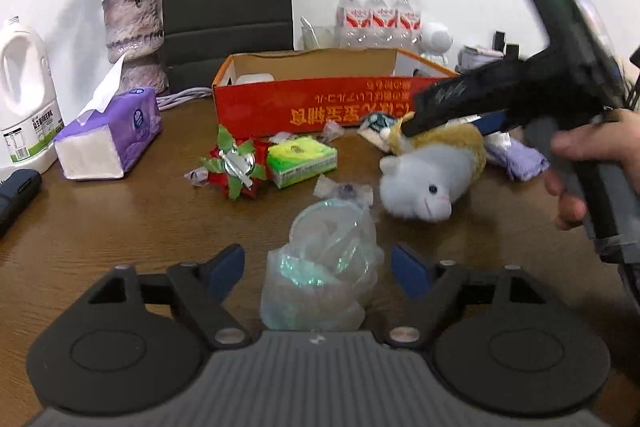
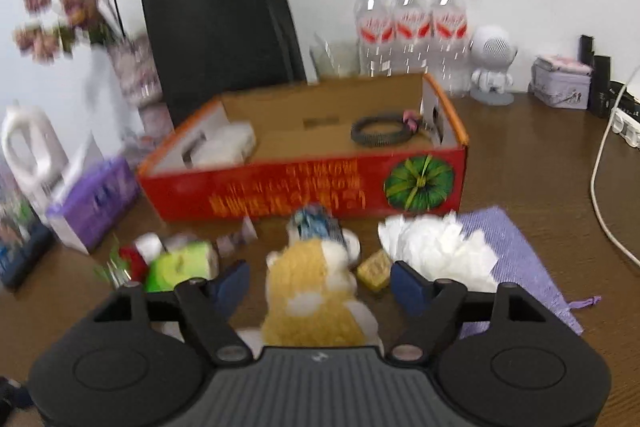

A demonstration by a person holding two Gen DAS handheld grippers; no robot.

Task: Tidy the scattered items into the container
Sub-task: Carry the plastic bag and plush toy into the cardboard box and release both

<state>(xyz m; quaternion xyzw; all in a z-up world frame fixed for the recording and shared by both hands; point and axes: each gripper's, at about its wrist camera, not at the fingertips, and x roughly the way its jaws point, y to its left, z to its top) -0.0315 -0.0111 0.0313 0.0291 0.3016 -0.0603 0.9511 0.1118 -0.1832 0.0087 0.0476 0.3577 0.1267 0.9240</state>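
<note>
Yellow-and-white fur marks the plush toy (image 2: 316, 291), which lies on the wooden table (image 2: 520, 163) in front of the red cardboard box (image 2: 304, 187), its long axis running roughly from the box toward the right gripper (image 2: 320, 285). In the left wrist view the toy's (image 1: 432, 171) white face points toward that camera and slightly left, its yellow back toward the box (image 1: 320, 99). From the right wrist view, only its back and rear show, lying between the spread blue fingertips (image 2: 408, 289), which stand apart on either side without touching it; the jaws are released. The left gripper (image 1: 318, 269) is likewise spread wide, with a crumpled clear plastic bag (image 1: 324, 275) lying between its fingertips (image 1: 226, 265), neither pad pressing it. Near the toy lie a green tissue pack (image 1: 302, 163), a red-and-green foil flower (image 1: 236, 167), a white crumpled cloth (image 2: 436, 247) on a purple pouch (image 2: 516, 255), and a small yellow block (image 2: 374, 269). Inside the box rest a dark ring (image 2: 380, 131) and a white item (image 2: 224, 143).
</note>
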